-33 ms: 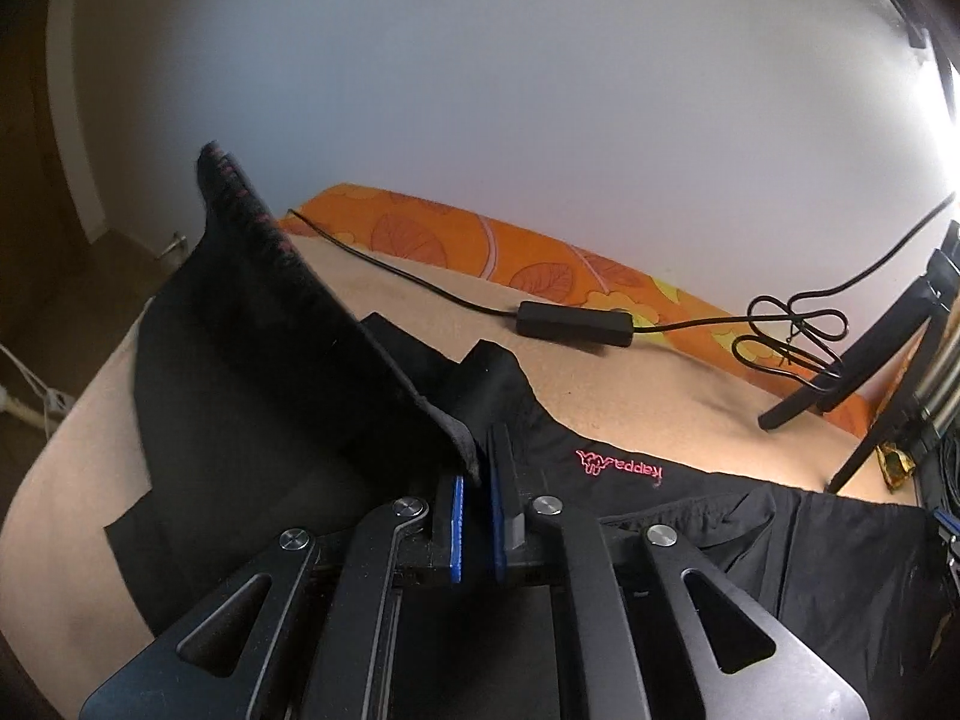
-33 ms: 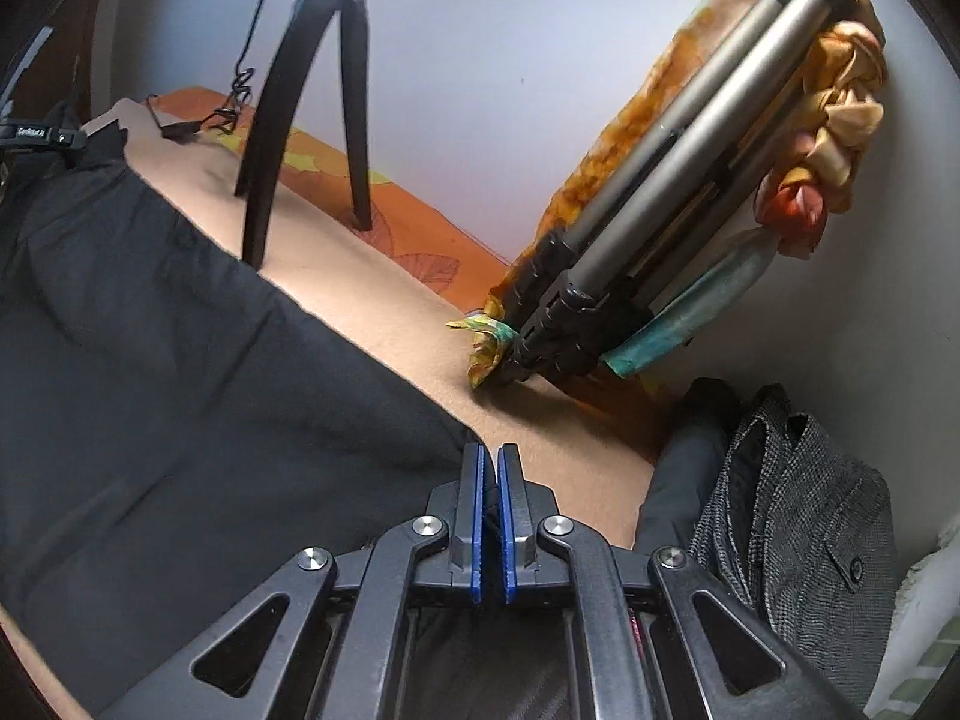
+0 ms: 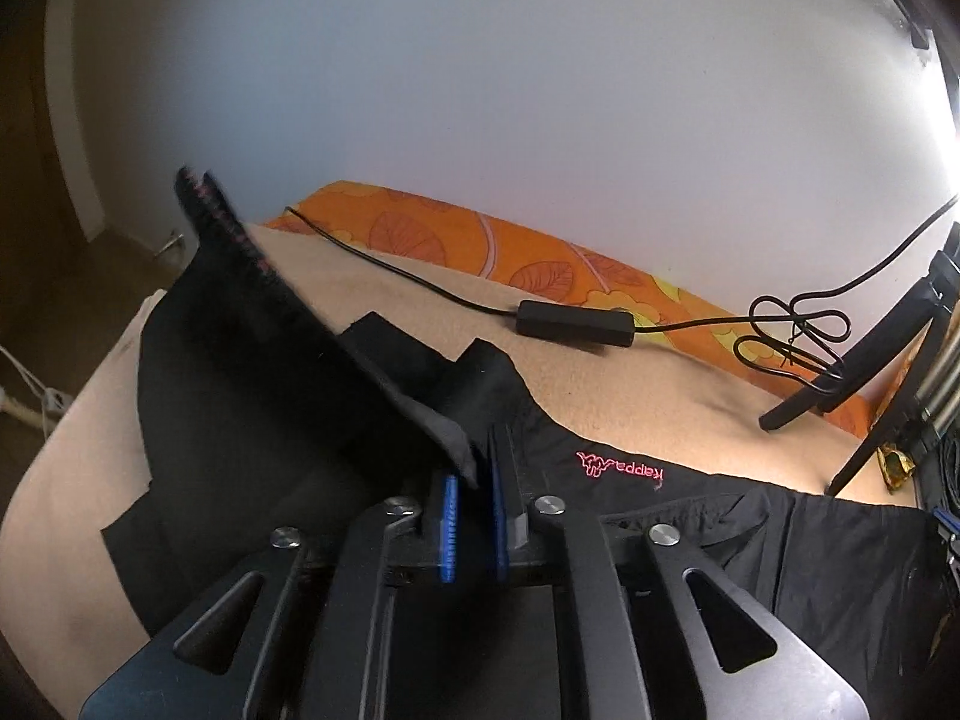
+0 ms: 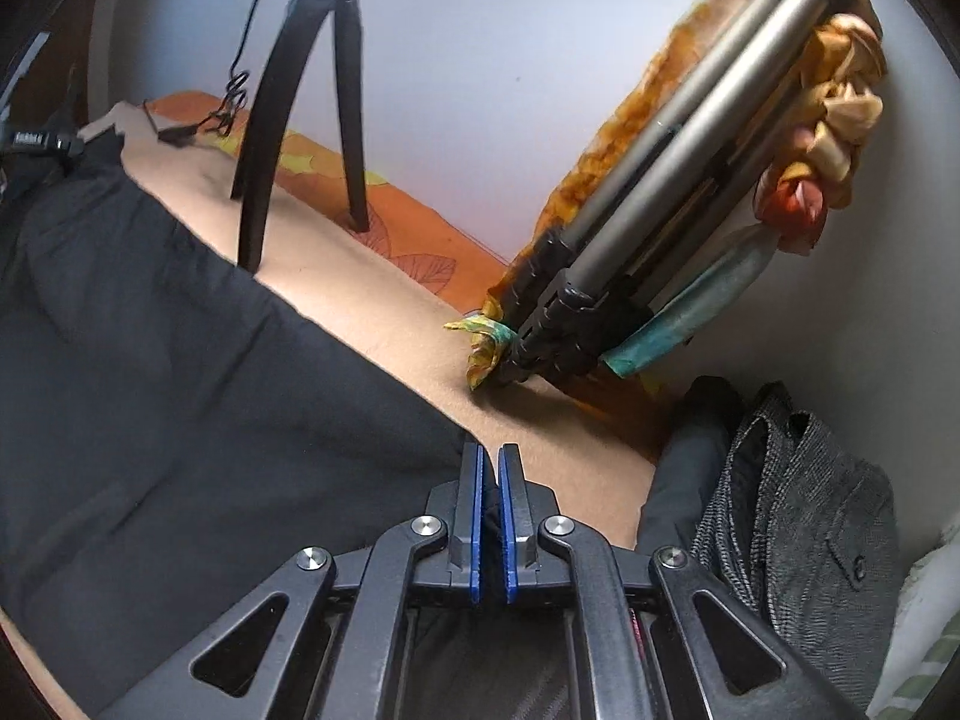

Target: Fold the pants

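Black pants [image 3: 270, 420] with a pink logo [image 3: 621, 468] lie spread on a beige blanket [image 3: 600, 378]. One ribbed edge [image 3: 240, 240] rises steeply up and to the left, blurred. Its lower tip sits loosely between the blue pads of my left gripper [image 3: 474, 462], whose jaws are opening with a clear gap. In the right wrist view the pants [image 4: 180, 390] cover the left half of the bed. My right gripper [image 4: 492, 450] is shut on a corner of the dark cloth, which shows between its pads.
A black power adapter [image 3: 573, 321] and its cable lie on the blanket by an orange patterned sheet [image 3: 480, 240]. A black tripod [image 4: 282, 120] stands on the bed. A folded silver tripod [image 4: 660, 240] draped in scarves leans on the wall. A grey jacket [image 4: 810, 510] lies at the right.
The left gripper's pads have parted a little and no longer pinch the raised edge of the pants. The right gripper looks the same.
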The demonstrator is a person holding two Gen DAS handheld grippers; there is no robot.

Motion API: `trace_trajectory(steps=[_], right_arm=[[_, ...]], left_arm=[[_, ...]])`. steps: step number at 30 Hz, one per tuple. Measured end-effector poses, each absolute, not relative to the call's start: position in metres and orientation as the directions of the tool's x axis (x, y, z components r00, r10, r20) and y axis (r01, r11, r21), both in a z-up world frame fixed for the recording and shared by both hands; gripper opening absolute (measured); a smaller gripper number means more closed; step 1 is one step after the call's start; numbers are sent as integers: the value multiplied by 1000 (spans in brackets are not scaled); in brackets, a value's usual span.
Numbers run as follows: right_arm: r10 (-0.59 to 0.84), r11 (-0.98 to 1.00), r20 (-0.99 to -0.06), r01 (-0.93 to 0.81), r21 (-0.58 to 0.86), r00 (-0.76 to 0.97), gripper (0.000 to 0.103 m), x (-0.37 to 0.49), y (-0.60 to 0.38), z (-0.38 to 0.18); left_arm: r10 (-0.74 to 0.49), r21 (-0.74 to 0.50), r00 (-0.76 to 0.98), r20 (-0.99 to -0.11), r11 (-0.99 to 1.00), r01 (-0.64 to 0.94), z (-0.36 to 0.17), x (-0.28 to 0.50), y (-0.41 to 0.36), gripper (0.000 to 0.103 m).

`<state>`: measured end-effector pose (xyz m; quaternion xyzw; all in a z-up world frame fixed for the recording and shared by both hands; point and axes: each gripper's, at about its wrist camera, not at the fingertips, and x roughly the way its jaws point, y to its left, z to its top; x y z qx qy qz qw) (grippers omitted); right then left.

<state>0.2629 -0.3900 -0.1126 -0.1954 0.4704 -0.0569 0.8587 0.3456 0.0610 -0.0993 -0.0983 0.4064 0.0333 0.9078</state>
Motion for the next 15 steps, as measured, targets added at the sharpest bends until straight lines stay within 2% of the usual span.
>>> trace_trajectory(steps=[1, 2, 3, 4, 6, 8, 11, 15], right_arm=[[-278, 923, -784, -73, -379, 555, 5, 263, -392, -111], [-276, 930, -781, -50, -364, 560, 12, 263, -396, -106], [-274, 936, -775, -28, -352, 570, 30, 260, -399, -100], [-252, 946, -767, -15, -323, 590, 37, 255, -402, -91], [-224, 961, -759, 9, -276, 612, 38, 247, -408, -76], [-199, 974, -745, 48, -220, 636, 41, 232, -416, -59], [-138, 990, -727, 109, -86, 673, 55, 195, -434, -35], [-117, 988, -729, 151, -19, 675, 61, 144, -444, -27]], left_arm=[[-18, -147, 665, -747, 979, -138, -98, 346, 61, 15], [-16, -145, 666, -746, 979, -140, -96, 345, 61, 18], [-10, -141, 670, -742, 980, -142, -94, 344, 61, 28], [2, -131, 673, -740, 980, -147, -91, 345, 61, 41], [9, -125, 682, -731, 981, -147, -84, 342, 61, 50], [11, -123, 688, -726, 982, -146, -78, 341, 63, 50], [20, -120, 703, -711, 981, -149, -65, 336, 69, 50], [29, -113, 714, -699, 982, -150, -52, 327, 79, 54]])
